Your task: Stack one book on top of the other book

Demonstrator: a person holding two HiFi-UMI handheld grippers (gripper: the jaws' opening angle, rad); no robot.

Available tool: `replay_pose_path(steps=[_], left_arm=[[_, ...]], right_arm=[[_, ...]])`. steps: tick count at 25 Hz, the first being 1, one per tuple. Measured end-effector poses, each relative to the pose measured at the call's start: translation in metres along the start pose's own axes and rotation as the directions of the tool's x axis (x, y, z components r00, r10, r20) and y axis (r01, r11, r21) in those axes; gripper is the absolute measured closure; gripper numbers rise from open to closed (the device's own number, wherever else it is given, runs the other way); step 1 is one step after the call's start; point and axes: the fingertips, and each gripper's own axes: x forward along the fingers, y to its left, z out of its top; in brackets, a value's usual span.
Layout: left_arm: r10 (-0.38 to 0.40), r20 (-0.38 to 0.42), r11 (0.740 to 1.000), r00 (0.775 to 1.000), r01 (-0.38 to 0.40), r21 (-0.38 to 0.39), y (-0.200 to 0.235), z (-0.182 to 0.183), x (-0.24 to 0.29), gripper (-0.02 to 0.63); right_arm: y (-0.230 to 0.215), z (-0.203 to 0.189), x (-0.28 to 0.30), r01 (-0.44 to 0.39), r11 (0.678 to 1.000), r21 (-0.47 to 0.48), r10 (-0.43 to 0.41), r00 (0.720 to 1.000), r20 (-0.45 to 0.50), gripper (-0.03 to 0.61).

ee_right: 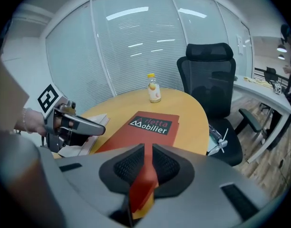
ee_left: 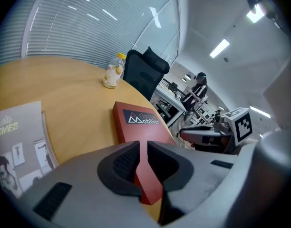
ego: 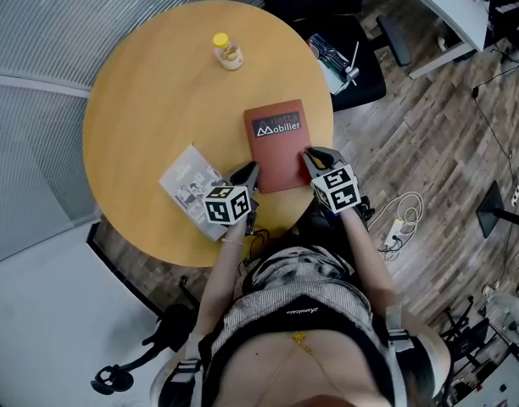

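gripping the red book (ego: pixel 275 138) at its near edge, both tools are clenched on it. the left gripper (ego: pixel 250 173) has the book's near left corner between its dark ribbed pads, and in the left gripper view the red cover fills the thin slit between the two jaws. the right gripper (ego: pixel 311 156) bites the right side of the same book close to the near right corner, and its own view shows the red edge pinched between jaws that stand almost together.

the red book lies on the round wooden table (ego: pixel 149 100), close to the rim nearest the person (ego: pixel 302 329). its dark title label is at the far end, facing up. whether the near edge is lifted off the wood cannot be told.

the grey book (ego: pixel 187 181), a thin one with pictures on its cover, lies flat on the table to the left of the red book, turned at an angle. a strip of bare wood shows between the two, so the red book is beside it and not on it. the left gripper's marker cube hangs over the grey book's near right corner.

a small bottle (ego: pixel 228 52) with a yellow cap stands upright near the far side of the table, well apart from both books. a black office chair (ee_right: pixel 209 75) sits beyond the table's far right rim.
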Motion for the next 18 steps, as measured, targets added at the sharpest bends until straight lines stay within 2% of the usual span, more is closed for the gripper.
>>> replay_pose_path(steps=[1, 2, 3, 5, 8, 13, 18], left_arm=[[-0.004, -0.006, 1.000, 1.000, 0.004, -0.002, 0.001, -0.001, 0.001, 0.576], [-0.009, -0.012, 1.000, 1.000, 0.009, -0.006, 0.003, -0.003, 0.002, 0.506], [-0.010, -0.018, 1.000, 1.000, 0.010, -0.013, 0.004, -0.004, 0.004, 0.480], [-0.003, -0.033, 1.000, 0.999, 0.003, -0.024, 0.007, -0.007, 0.007, 0.476], [0.000, -0.066, 0.999, 0.998, -0.002, -0.038, 0.010, -0.012, 0.013, 0.420], [-0.006, -0.116, 0.998, 0.993, -0.002, -0.062, 0.009, -0.016, 0.027, 0.388], [-0.003, -0.151, 0.995, 0.989, -0.013, -0.103, 0.010, -0.021, 0.036, 0.383]], right_arm=[[-0.001, -0.003, 0.003, -0.006, 1.000, 0.018, 0.006, 1.000, -0.011, 0.517], [-0.002, -0.006, 0.005, -0.010, 0.999, 0.034, 0.011, 1.000, -0.021, 0.462], [-0.004, -0.008, 0.007, -0.010, 0.999, 0.047, 0.011, 1.000, -0.028, 0.447], [-0.010, -0.009, 0.009, 0.007, 0.997, 0.072, -0.004, 1.000, -0.030, 0.442], [-0.017, -0.012, 0.015, 0.011, 0.993, 0.120, -0.006, 0.999, -0.041, 0.392], [-0.020, -0.024, 0.029, -0.034, 0.974, 0.224, 0.054, 0.995, -0.083, 0.354], [-0.017, -0.030, 0.036, -0.073, 0.962, 0.265, 0.104, 0.989, -0.108, 0.342]])
